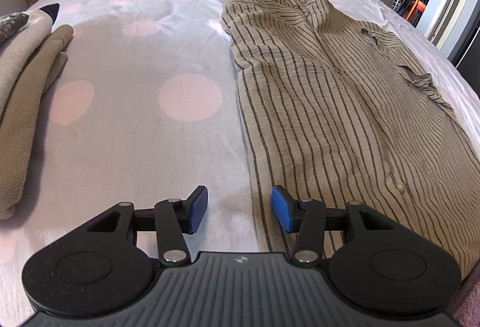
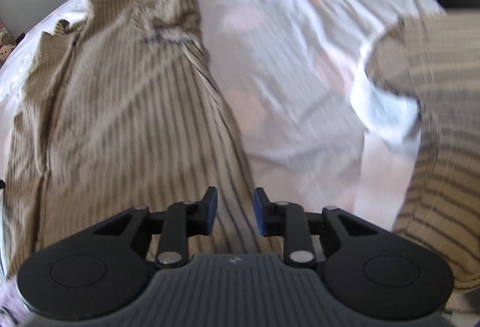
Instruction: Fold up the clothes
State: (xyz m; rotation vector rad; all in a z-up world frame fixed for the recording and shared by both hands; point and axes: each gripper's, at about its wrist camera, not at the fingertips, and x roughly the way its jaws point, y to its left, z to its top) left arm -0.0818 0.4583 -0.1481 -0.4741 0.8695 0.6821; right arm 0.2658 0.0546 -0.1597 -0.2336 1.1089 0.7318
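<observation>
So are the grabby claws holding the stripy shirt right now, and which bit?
No, nothing is held. The left gripper is open over the striped shirt edge, and the right gripper is open above it too.

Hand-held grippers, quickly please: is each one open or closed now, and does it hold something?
Left hand-held gripper: open, holds nothing, over the edge of the striped shirt.
Right hand-held gripper: open, holds nothing.

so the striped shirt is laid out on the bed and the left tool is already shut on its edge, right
Not quite. The striped shirt is laid out on the bed, but the left tool is open, its pads apart astride the shirt's edge and gripping nothing. The left wrist view shows it.
</observation>
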